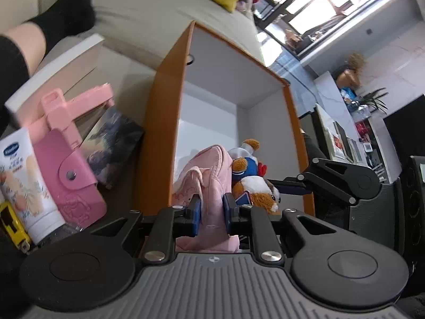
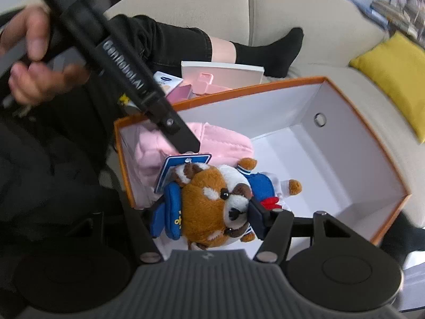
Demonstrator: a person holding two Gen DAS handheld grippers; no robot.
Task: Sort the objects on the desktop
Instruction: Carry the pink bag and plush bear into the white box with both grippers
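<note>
An orange box (image 1: 159, 122) with a white inside stands open; it also shows in the right wrist view (image 2: 292, 85). My left gripper (image 1: 211, 210) is shut on a pink cloth item (image 1: 209, 178) at the near end of the box; the cloth also shows in the right wrist view (image 2: 228, 141). My right gripper (image 2: 209, 212) is shut on a brown and white plush dog (image 2: 209, 202) in a blue sailor outfit, inside the box beside the cloth. The dog also shows in the left wrist view (image 1: 255, 183), with the right gripper's arm (image 1: 340, 183) behind it.
Left of the box lie a pink snap pouch (image 1: 71, 180), a white lotion tube (image 1: 24, 183), a pink plastic holder (image 1: 69, 109), a dark printed card pack (image 1: 111, 143), a yellow item (image 1: 10, 223) and a white flat box (image 2: 223, 74). A beige sofa (image 2: 305, 21) and yellow cushion (image 2: 395, 77) lie behind.
</note>
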